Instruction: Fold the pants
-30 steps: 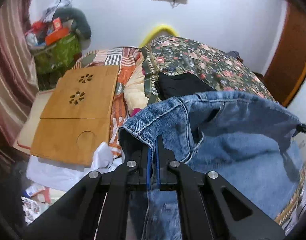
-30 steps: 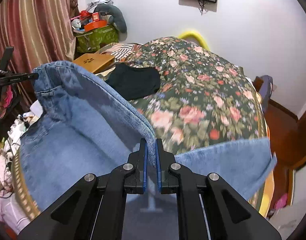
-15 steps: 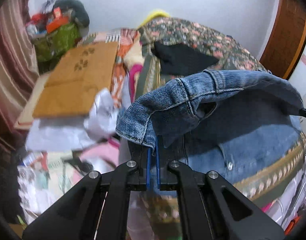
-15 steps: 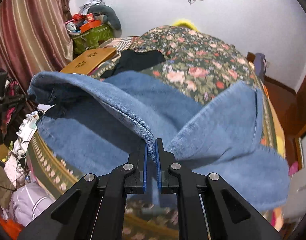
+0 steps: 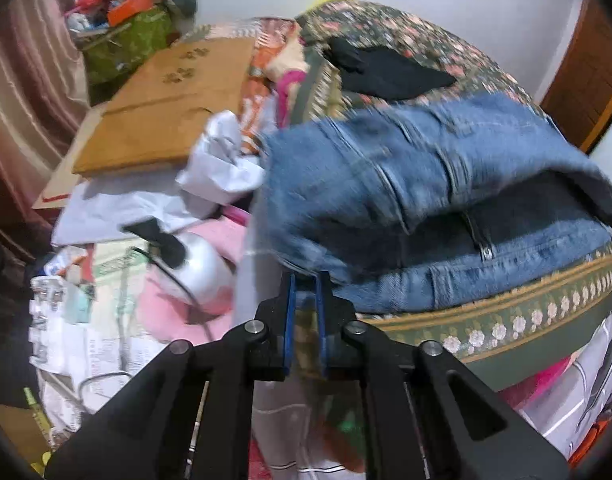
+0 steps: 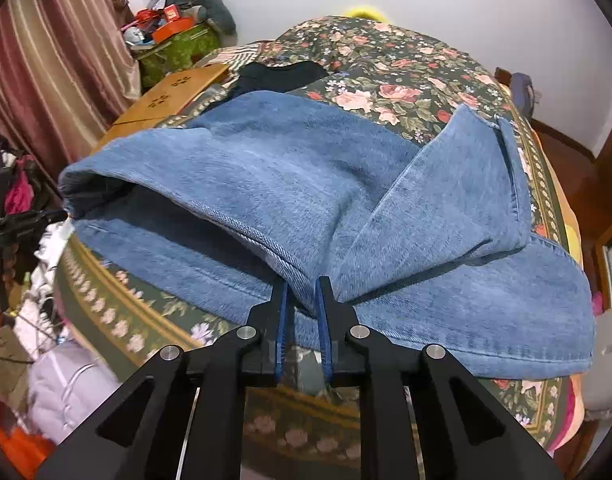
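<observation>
Nearest the left wrist camera, the left tongs (image 5: 304, 280) stand slightly parted, blue pads visible on both sides of a gap, with the blurred waistband corner of the jeans (image 5: 405, 184) at their tips; I cannot tell whether any cloth is caught there. In the right wrist view, the right tongs (image 6: 304, 284) are likewise parted by a narrow gap, a seamed fold edge of the jeans (image 6: 274, 168) lying between the tips, seemingly loose rather than pinched.

The jeans lie on the bed (image 6: 385, 56), near its front edge, doubled over so one denim layer covers another. In the right view a leg end (image 6: 465, 184) is turned up and across the lower layer. In the left view the zipper fly (image 5: 483, 240) shows on the under layer.

Farther along the floral bedspread lies a black garment (image 5: 389, 70). Beside the bed, to the left, rests a wooden lap tray (image 5: 166, 96), with white cloth (image 5: 222, 164) at its near corner. Beyond that sits a green bag (image 5: 126, 44) heaped with clutter beside striped curtains (image 6: 54, 56).
</observation>
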Demonstrator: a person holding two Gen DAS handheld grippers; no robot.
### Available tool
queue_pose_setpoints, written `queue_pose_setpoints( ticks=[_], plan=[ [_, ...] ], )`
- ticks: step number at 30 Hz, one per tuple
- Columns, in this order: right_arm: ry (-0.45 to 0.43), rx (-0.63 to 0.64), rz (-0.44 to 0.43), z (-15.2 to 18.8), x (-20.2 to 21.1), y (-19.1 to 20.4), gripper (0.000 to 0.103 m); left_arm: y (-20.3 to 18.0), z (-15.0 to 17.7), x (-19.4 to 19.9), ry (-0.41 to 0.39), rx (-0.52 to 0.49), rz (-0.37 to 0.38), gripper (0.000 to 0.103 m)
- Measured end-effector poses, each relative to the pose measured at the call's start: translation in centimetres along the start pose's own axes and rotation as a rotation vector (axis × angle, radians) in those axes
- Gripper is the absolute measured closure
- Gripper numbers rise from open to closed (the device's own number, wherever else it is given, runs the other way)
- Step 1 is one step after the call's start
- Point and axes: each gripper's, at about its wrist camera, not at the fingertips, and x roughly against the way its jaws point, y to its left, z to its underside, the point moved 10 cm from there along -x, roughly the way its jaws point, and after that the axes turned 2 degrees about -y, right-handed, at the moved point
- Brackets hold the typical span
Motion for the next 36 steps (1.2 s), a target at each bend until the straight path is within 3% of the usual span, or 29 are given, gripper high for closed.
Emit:
queue_pose_setpoints(
  ticks=[6,8,13,19,22,25,30,34,36],
  plan=[
    [-0.066,-0.012,0.018,-2.2,3.4,-1.9,0.074,0.7,-5.2,2.5,-0.076,0.028,-0.036,0.071],
    [-0.096,-0.037,0.036,-4.0,4.2,-3.4,0.067,-0.3,-7.4,2.7,-0.103,0.023,-0.034,0.057],
    [-0.117,-0.086,0.086,-8.2,3.4,-7.2,0.067,-4.1,-12.7,1.6,-0.128,-0.013,-0.032,0.04],
    [-0.071,-0.151,0.116,-12.2,-1.4,-12.7,0.066,-9.5,-17.2,-1.6,-0.098,-0.027,-0.009,0.019],
    [-0.035,-0.191,0.118,-13.4,-4.7,-15.4,0.064,-11.8,-18.4,-3.8,-0.067,-0.054,-0.01,0.018],
    [-0.014,-0.233,0.123,-14.5,-7.3,-17.7,0.052,-14.1,-18.8,-6.0,-0.021,-0.104,-0.021,0.018],
    [0.014,-0.301,0.13,-16.5,-12.1,-20.9,0.052,-15.7,-18.1,-8.8,0.045,-0.157,-0.046,0.018],
    [0.062,-0.274,0.161,-16.8,-15.4,-22.2,0.052,-16.8,-17.1,-10.0,0.081,-0.195,-0.054,0.018],
    [0.039,-0.269,0.137,-16.6,-15.9,-22.1,0.053,-17.1,-16.7,-10.4,0.092,-0.211,-0.063,0.018]
  ],
)
